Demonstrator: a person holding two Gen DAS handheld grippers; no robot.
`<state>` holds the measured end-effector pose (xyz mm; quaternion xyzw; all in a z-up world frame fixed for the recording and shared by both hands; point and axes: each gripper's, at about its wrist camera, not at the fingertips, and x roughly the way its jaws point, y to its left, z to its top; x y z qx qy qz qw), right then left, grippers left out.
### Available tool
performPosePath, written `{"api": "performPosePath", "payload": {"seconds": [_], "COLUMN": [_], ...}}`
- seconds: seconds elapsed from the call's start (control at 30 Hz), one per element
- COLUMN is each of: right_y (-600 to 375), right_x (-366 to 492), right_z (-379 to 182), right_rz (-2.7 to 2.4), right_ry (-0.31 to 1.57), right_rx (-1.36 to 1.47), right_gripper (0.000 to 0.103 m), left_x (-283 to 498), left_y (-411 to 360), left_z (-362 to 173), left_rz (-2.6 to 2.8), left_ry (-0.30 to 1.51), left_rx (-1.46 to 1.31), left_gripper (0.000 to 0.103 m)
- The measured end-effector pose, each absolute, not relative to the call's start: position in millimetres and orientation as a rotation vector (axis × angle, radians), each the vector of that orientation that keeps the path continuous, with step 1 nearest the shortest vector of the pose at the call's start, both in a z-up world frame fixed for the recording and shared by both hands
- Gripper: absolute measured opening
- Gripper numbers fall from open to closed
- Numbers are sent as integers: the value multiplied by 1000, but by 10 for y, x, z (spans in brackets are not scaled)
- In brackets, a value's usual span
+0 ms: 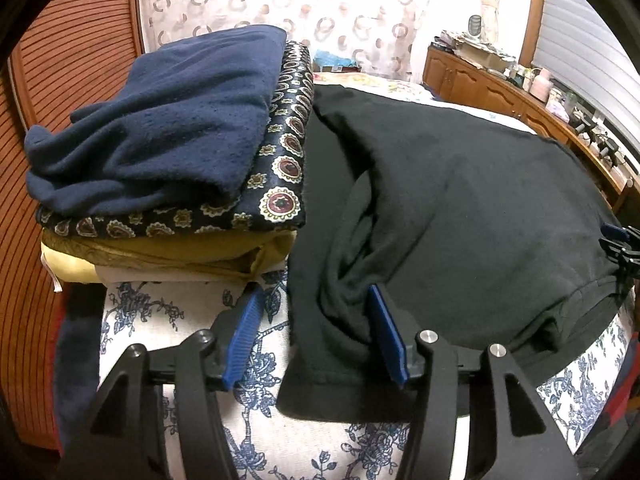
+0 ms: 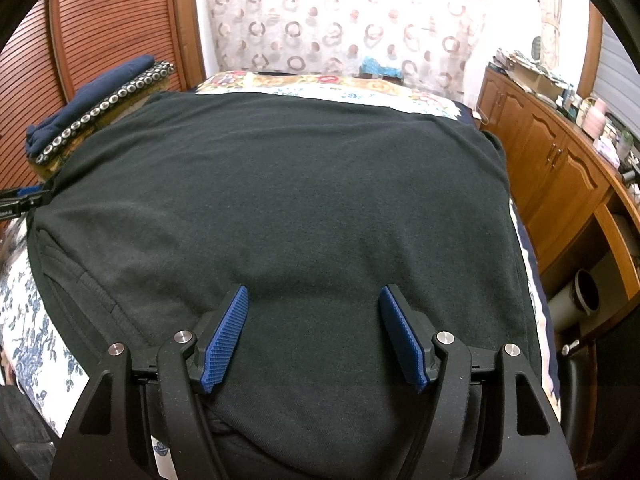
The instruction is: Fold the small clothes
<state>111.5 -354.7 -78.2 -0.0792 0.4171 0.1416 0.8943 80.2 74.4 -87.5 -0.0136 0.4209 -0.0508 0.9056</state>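
A black garment point(image 1: 460, 216) lies spread on the floral bed cover, with a bunched fold at its near left corner. It fills the right wrist view point(image 2: 300, 200). My left gripper point(image 1: 316, 300) is open and straddles that near left edge; its right finger sits on the cloth. My right gripper point(image 2: 314, 300) is open, low over the garment's near middle, holding nothing. The right gripper's tip shows at the far right of the left wrist view point(image 1: 620, 244), and the left gripper's tip at the left edge of the right wrist view point(image 2: 24, 200).
A stack of folded clothes point(image 1: 168, 128), navy on top of a patterned cloth and a mustard one, sits left of the garment. The floral bed cover point(image 1: 168, 320) shows near me. A wooden cabinet point(image 2: 560, 168) with clutter runs along the right.
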Motion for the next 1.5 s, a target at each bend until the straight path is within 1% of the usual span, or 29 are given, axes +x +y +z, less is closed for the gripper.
{"api": "performPosePath", "payload": {"seconds": [0.13,0.17,0.2,0.27,0.37,0.43,0.53,0.67,0.8,1.0,1.23,1.5], "right_y": [-3547,-3548,-3547,-3547,-3549,-3551,-3555,-3570,-3630,-3849,-4110,-4353], "right_x": [1115,1116,1115,1116,1116,1116,1113,1089,1052,887,613,417], "right_z": [-783,-783,-783,-784,-785,-785,-787,-783,-771,-656,-402,-177], "right_rz": [293,294,294,293,293,293,290,272,265,213,221,192], "right_ry": [865,865,865,865,865,865,869,876,878,854,787,736], "right_rx": [-164,-164,-164,-164,-163,-163,-161,-157,-148,-141,-109,-83], "right_gripper": [70,70,70,70,71,71,73,78,81,81,79,77], "left_x": [799,800,800,783,787,788,738,667,664,761,941,1132], "left_y": [739,740,738,708,683,671,639,535,396,84,-611,-1417], "left_z": [-875,-874,-871,-860,-849,-833,-756,-554,-323,-6,369,659], "left_rz": [-108,-114,-127,-164,-209,-209,-241,-274,-315,-413,-564,-708], "left_ry": [869,869,867,861,866,858,814,746,688,629,574,563], "left_rx": [-23,-21,-22,-19,-34,-41,-71,-86,-85,-78,-8,69], "left_gripper": [54,52,43,32,9,6,5,4,4,4,4,4]}}
